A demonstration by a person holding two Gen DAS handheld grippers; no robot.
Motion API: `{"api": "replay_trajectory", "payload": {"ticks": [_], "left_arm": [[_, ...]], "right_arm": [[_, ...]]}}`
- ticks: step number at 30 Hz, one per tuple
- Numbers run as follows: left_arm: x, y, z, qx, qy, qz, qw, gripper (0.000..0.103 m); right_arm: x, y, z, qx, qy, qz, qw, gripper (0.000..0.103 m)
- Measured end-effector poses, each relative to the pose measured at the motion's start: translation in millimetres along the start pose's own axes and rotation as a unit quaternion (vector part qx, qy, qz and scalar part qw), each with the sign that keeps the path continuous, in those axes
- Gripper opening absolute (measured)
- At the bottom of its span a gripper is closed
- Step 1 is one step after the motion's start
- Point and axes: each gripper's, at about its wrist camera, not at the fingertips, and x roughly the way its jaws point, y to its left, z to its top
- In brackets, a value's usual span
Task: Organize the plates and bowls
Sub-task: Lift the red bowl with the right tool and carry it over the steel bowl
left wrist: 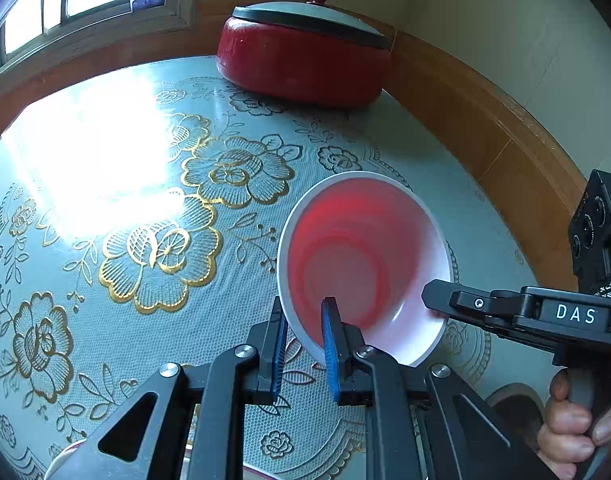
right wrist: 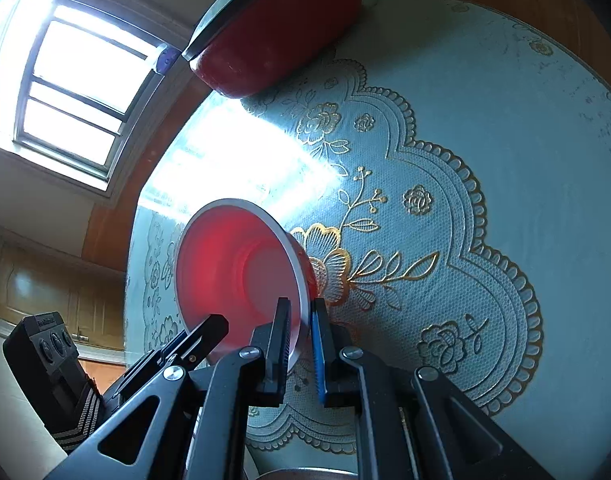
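A bowl [left wrist: 361, 256], white inside with a red glow through its wall, is held tilted above the table. My left gripper [left wrist: 305, 320] is shut on its near rim, one finger inside and one outside. My right gripper [left wrist: 429, 300] comes in from the right and grips the opposite rim. In the right wrist view the same bowl [right wrist: 233, 268] is clamped at its rim by my right gripper [right wrist: 301, 320], and the left gripper's fingers [right wrist: 209, 332] hold the rim at lower left.
A round table with a pale blue, gold-flowered cloth [left wrist: 165, 240] lies below. A red lidded pot [left wrist: 305, 56] stands at the far edge by the wall; it also shows in the right wrist view [right wrist: 273, 28]. A window [right wrist: 77, 80] is to the left.
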Motion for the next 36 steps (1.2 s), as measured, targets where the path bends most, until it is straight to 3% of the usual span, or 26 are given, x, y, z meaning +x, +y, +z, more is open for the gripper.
{"api": "replay_trajectory", "payload": {"ticks": [15, 19, 36], "left_arm": [[-2, 2, -3, -0.010, 0.011, -0.010, 0.9998, 0.022], [0, 1, -2, -0.010, 0.013, -0.012, 0.9998, 0.027], [-16, 18, -1, -0.019, 0.012, -0.026, 0.9994, 0.031]], "right_arm": [[1, -3, -5, 0.014, 0.013, 0.009, 1.000, 0.012], [-1, -5, -5, 0.014, 0.010, 0.006, 1.000, 0.021], [-20, 5, -16, -0.021, -0.021, -0.007, 1.000, 0.022]]}}
